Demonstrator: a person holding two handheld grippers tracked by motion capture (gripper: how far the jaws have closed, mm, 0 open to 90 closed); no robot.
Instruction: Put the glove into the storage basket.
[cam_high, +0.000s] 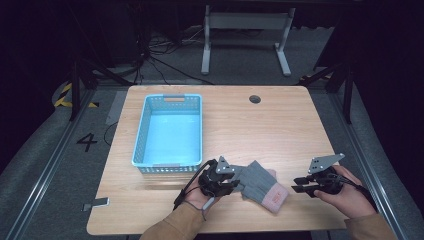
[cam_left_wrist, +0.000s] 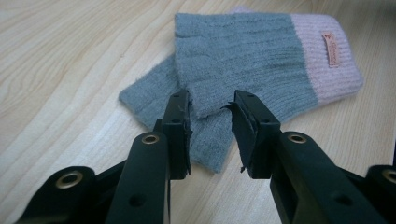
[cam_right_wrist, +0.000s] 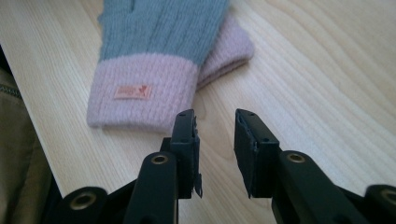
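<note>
Both black two-jaw grippers work near the front edge of the pale wooden desk (cam_high: 280, 120) in the high view: the left gripper (cam_high: 239, 181) lies at the grey end of a pair of grey knitted gloves with pink cuffs (cam_high: 260, 186), and the right gripper (cam_high: 296, 186) hangs just off the pink cuff, apart from it, toward the front right corner. Behind the left hand (cam_high: 197, 197), a light blue perforated plastic basket (cam_high: 142, 131) sits on the left half of the desk. Seen from the left gripper view, the left gripper's jaws stand part open with the corner of the upper glove's grey finger end between them; whether the pads press on the knit cannot be told. Its cuff carries a small orange label (cam_left_wrist: 330, 48). Looking along the right gripper (cam_right_wrist: 215, 140) in its own view, its jaws stand part open over bare wood, nothing between them, just short of the cuffs.
</note>
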